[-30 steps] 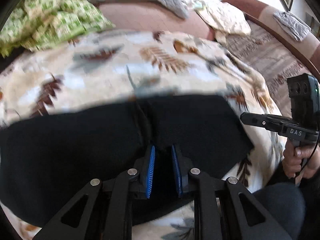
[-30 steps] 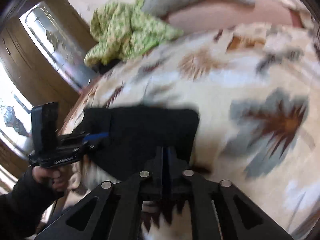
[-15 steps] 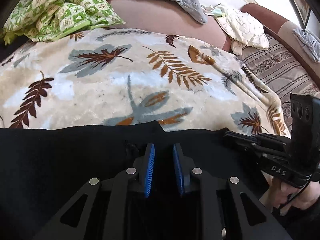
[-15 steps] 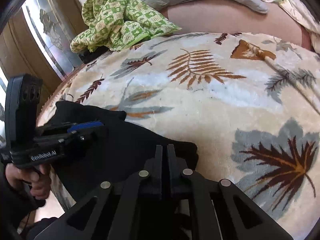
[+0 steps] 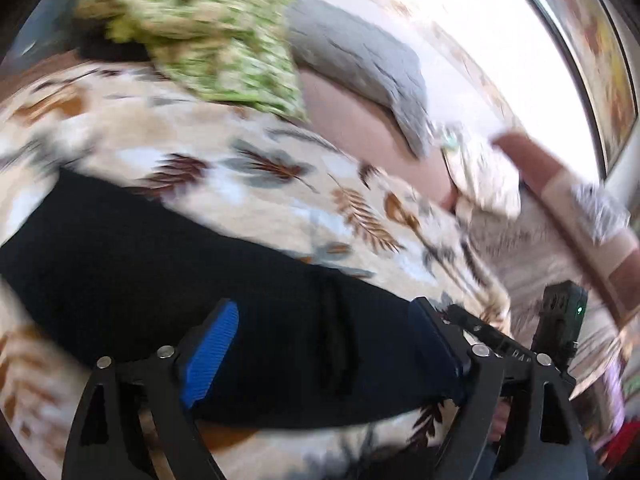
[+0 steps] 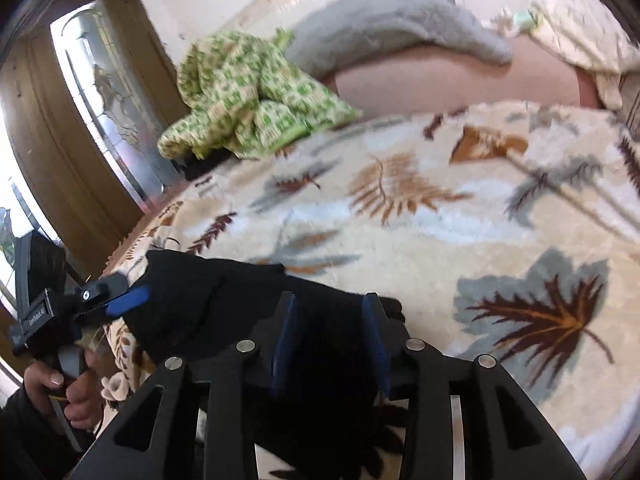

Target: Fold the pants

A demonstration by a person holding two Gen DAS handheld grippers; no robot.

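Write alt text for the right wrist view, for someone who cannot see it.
The right claw, its jaws opening, hangs over black pants lying on a leaf-patterned blanket. At left, a hand holds the left claw at the pants' far edge. A crumpled green checked cloth and a grey pillow lie behind.

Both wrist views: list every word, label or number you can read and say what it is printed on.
White lettering on the left claw's body, seen in the right wrist view: too small and blurred to read.
White lettering on the right claw's body, seen in the left wrist view: partly hidden, unreadable.
Nothing else bears text.
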